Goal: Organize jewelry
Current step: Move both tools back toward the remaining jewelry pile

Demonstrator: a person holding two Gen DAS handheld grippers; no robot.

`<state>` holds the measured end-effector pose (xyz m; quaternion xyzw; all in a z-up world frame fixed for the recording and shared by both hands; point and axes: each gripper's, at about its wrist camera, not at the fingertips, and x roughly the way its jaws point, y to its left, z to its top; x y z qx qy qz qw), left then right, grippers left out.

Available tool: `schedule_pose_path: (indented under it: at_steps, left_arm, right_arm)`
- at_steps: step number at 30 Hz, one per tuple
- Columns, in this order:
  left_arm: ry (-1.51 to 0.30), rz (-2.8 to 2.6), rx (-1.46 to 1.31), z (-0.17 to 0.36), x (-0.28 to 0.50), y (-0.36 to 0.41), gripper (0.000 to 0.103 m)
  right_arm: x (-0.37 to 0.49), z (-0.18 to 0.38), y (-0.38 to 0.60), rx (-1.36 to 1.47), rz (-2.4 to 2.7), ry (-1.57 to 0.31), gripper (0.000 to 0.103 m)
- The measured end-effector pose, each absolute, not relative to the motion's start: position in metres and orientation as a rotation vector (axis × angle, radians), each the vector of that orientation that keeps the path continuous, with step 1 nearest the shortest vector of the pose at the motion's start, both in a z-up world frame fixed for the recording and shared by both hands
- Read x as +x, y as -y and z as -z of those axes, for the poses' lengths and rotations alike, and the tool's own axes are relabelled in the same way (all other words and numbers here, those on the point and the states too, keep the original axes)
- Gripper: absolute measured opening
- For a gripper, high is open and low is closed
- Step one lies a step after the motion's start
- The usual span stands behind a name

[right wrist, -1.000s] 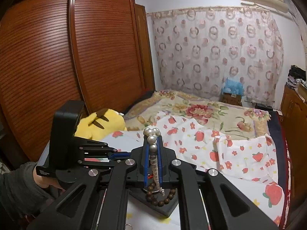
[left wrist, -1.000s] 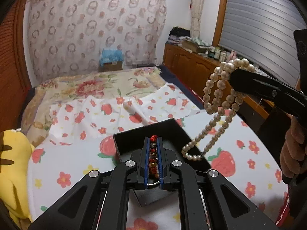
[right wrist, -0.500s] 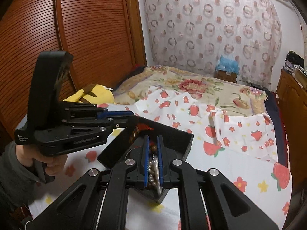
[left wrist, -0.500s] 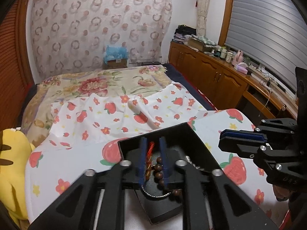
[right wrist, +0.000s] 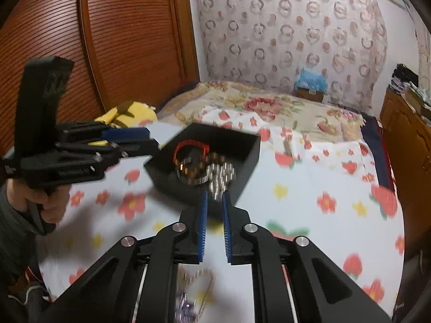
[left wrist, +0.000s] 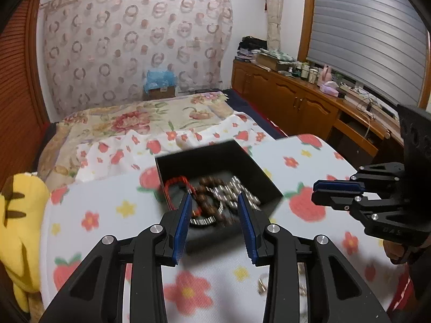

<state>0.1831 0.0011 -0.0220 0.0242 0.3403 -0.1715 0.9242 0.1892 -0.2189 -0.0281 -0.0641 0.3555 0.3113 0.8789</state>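
Observation:
A black open box (left wrist: 204,158) sits on the strawberry-print cloth. Inside lie a red bead bracelet (left wrist: 176,181), brown beads (left wrist: 208,188), a pearl necklace (left wrist: 239,188) and a metal bangle (left wrist: 203,220). My left gripper (left wrist: 214,202) hovers at the box's near edge, jaws opening with nothing between them. My right gripper (right wrist: 214,196) is at the box's (right wrist: 242,145) near corner, jaws opening a little, empty, just short of the pearls (right wrist: 222,173). Each gripper shows in the other's view: the right gripper (left wrist: 336,191) and the left gripper (right wrist: 126,137).
Small loose jewelry (right wrist: 194,288) lies blurred on the cloth under my right gripper, also seen as loose jewelry (left wrist: 262,286). A yellow plush toy (left wrist: 18,215) is at the left edge. Wooden cabinets (left wrist: 296,105) line the right, a wooden wardrobe (right wrist: 107,40) the left.
The left gripper let go of the beaded bracelet and the right let go of the pearl necklace; both now lie in the box. Both jaws opened and drew back from the box.

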Motion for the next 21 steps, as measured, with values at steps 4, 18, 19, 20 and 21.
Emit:
schedule_pose_path:
  at_steps: [4, 18, 19, 20, 21]
  left_arm:
    - [-0.697, 0.359, 0.067, 0.029, 0.151, 0.004, 0.033]
    - [-0.790, 0.351, 0.011, 0.073, 0.075, -0.002, 0.033]
    - [-0.798, 0.350, 0.007, 0.075, 0.074, 0.000, 0.033]
    - [-0.804, 0.348, 0.004, 0.078, 0.071, 0.003, 0.033]
    - [-0.804, 0.347, 0.009, 0.079, 0.069, 0.005, 0.033]
  right_arm:
    - [0.167, 0.041, 0.228, -0.123, -0.645, -0.761, 0.029]
    - [0.121, 0.072, 0.226, -0.120, -0.627, -0.836, 0.029]
    - [0.120, 0.073, 0.226, -0.118, -0.627, -0.836, 0.029]
    - [0.119, 0.073, 0.225, -0.115, -0.626, -0.836, 0.029]
    - [0.117, 0.073, 0.225, -0.115, -0.624, -0.836, 0.029]
